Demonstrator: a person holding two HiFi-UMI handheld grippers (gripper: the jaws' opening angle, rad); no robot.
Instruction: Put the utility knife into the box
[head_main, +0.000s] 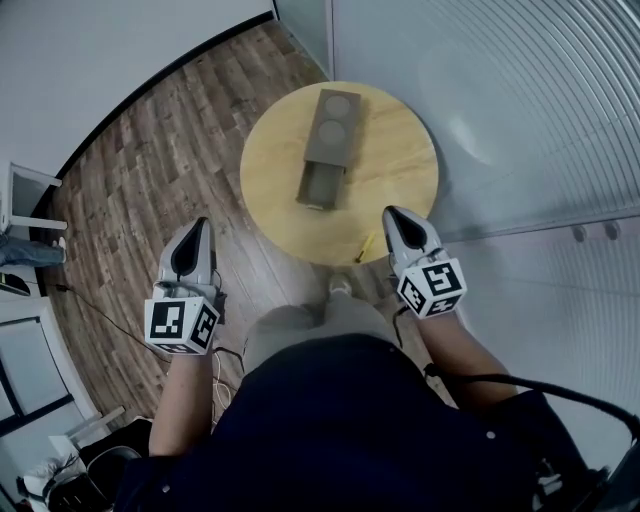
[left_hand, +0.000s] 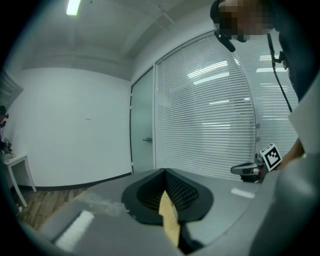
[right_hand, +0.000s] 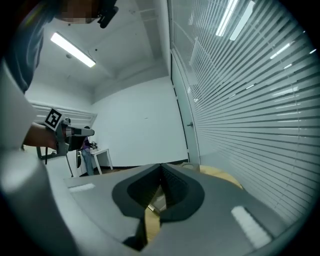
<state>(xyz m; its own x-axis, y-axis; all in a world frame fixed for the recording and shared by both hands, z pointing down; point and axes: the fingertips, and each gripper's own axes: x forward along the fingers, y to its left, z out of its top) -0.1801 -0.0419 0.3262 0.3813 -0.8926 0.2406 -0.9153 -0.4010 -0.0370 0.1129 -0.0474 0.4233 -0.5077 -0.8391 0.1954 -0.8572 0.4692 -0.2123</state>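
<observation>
Resting on round wooden table (head_main: 400, 185), oblong brown box (head_main: 333, 125)

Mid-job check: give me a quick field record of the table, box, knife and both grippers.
table: round, wooden
box: mid-table, inner tray slid out toward the person
knife: yellow, at the table's near edge, outside the box
left gripper: jaws shut, empty, off the table's near-left side
right gripper: jaws shut, empty, just right of the knife
task: knife not yet picked up
</observation>
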